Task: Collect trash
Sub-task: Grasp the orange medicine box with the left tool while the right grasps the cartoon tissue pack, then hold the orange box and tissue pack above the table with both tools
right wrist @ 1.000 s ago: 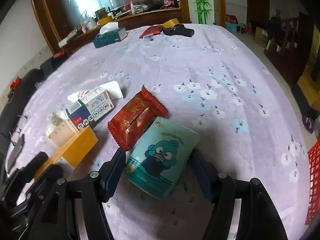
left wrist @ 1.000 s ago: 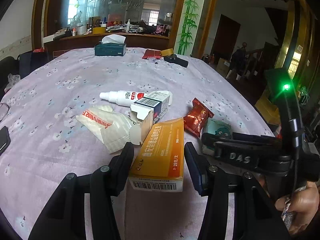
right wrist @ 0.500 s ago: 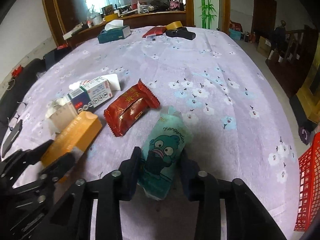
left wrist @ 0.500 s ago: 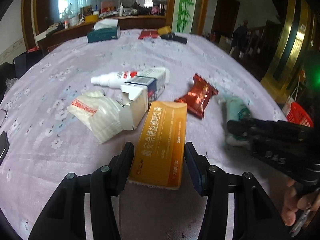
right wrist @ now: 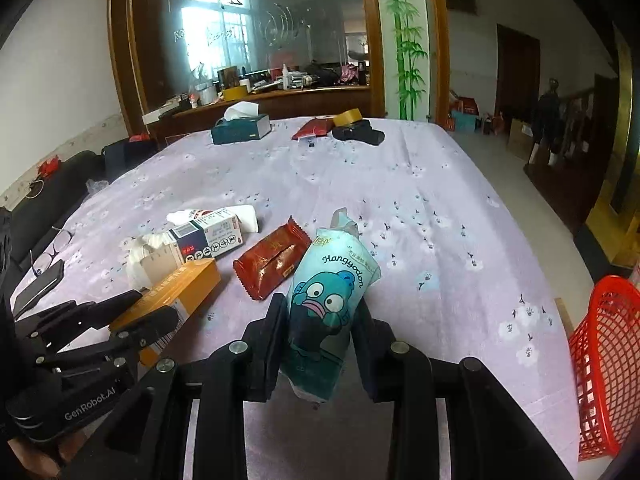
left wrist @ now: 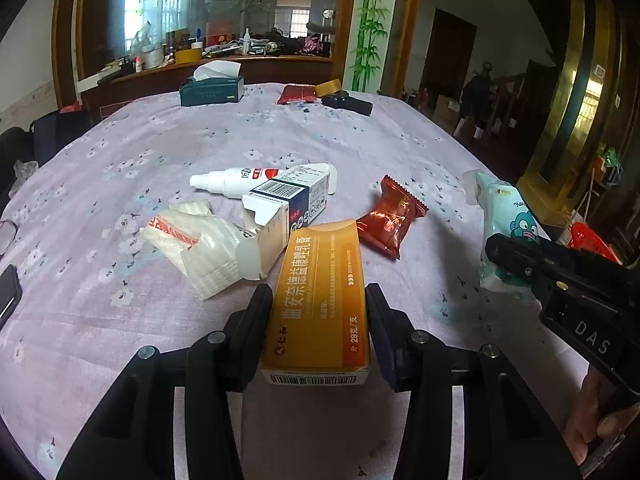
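My left gripper (left wrist: 319, 312) is shut on an orange medicine box (left wrist: 322, 300), held just above the purple floral tablecloth (left wrist: 140, 152). My right gripper (right wrist: 320, 322) is shut on a teal tissue pack with a cartoon fish (right wrist: 332, 292) and holds it lifted and upright. The pack also shows at the right of the left wrist view (left wrist: 502, 224). On the cloth lie a red snack wrapper (left wrist: 390, 218), an open blue-and-white carton (left wrist: 286, 204), a white spray bottle (left wrist: 230, 180) and a crumpled white wrapper (left wrist: 192, 246).
A red mesh basket (right wrist: 608, 364) stands beyond the table's right edge. A green tissue box (left wrist: 212, 88), a red pouch (left wrist: 296, 94), a tape roll (left wrist: 328, 87) and a black object (left wrist: 348, 103) sit at the far end. A phone (left wrist: 8, 292) and glasses (right wrist: 48, 254) lie left.
My right gripper closed on the teal tissue pack and lifted it off the cloth, tilting it upright. My left gripper closed on the orange box and raised it slightly.
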Demonstrator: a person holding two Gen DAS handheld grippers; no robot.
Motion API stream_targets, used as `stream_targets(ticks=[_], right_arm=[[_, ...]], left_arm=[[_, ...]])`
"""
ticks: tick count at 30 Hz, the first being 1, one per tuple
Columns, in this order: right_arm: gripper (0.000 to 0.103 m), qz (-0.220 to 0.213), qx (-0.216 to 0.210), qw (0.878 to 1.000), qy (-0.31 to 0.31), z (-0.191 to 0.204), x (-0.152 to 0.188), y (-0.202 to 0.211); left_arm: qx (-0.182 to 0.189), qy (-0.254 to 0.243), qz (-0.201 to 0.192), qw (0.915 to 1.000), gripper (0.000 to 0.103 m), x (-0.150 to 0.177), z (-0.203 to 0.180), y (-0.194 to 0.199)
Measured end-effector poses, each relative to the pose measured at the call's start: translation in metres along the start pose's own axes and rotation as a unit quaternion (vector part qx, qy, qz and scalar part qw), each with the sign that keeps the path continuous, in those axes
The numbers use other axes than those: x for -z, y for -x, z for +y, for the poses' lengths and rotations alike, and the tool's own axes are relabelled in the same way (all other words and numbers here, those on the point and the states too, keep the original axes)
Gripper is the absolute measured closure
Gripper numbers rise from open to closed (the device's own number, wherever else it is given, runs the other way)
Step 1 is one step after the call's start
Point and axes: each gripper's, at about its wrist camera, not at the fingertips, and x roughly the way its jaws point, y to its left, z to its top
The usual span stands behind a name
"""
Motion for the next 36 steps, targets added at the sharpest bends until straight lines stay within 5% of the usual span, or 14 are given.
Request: stream_targets(ticks=[15,36], right_arm=[[0.069,0.001,0.011,1.000,0.002,0.001,0.000,0.000],[0.069,-0.025,0.009,1.000,-0.012,-0.004,0.018,0.022]], left_arm=[[-0.013,0.003,-0.004,0.9999,0.057,-0.001,0.001,0.001],[-0.075,-0.004,-0.069,0.9948,0.057,0.017,-0.005,0.030]])
